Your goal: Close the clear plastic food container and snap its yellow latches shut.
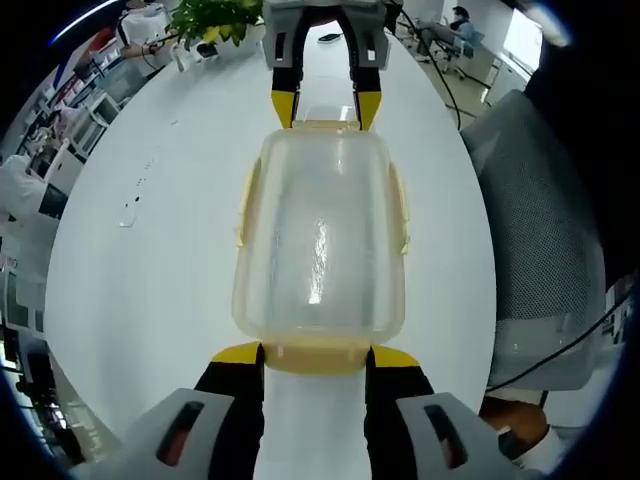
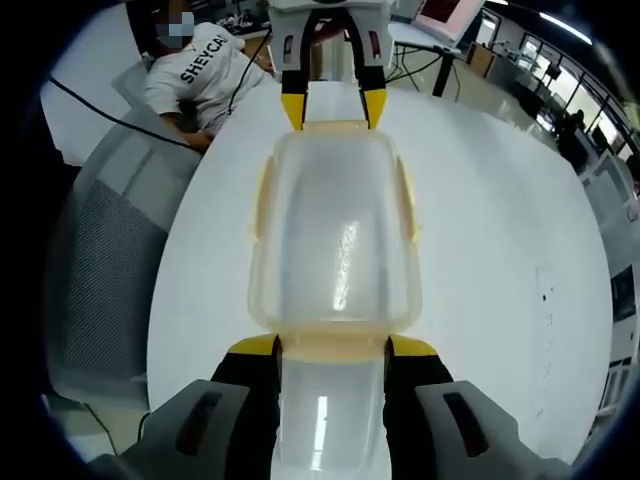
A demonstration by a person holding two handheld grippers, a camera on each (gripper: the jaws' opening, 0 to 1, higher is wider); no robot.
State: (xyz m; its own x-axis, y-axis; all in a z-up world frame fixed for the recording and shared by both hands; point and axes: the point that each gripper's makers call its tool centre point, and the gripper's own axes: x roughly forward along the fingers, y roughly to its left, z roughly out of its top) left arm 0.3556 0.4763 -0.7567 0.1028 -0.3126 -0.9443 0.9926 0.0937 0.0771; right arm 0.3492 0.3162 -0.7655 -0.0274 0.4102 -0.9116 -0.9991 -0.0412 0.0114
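Observation:
A clear plastic food container [image 1: 320,240] lies lengthwise on the white table [image 1: 150,250], its lid resting on top. Yellow latches run along its long sides [image 1: 247,205] and both short ends. My left gripper [image 1: 315,357] is open, its yellow tips flanking the near end latch [image 1: 315,352]. The right gripper [image 1: 325,108] faces it at the far end, also spread wide around that end latch. In the right gripper view the container [image 2: 335,240] is seen from the other end, with the right gripper [image 2: 332,350] open at the near latch [image 2: 332,345] and the left gripper [image 2: 333,108] opposite.
A grey mesh chair [image 1: 545,230] stands close to the table edge, also seen in the right gripper view [image 2: 110,250]. A person in a white shirt [image 2: 205,65] sits at the table beyond it. A potted plant [image 1: 215,18] stands at the table's far end. A cable [image 2: 110,115] crosses the chair.

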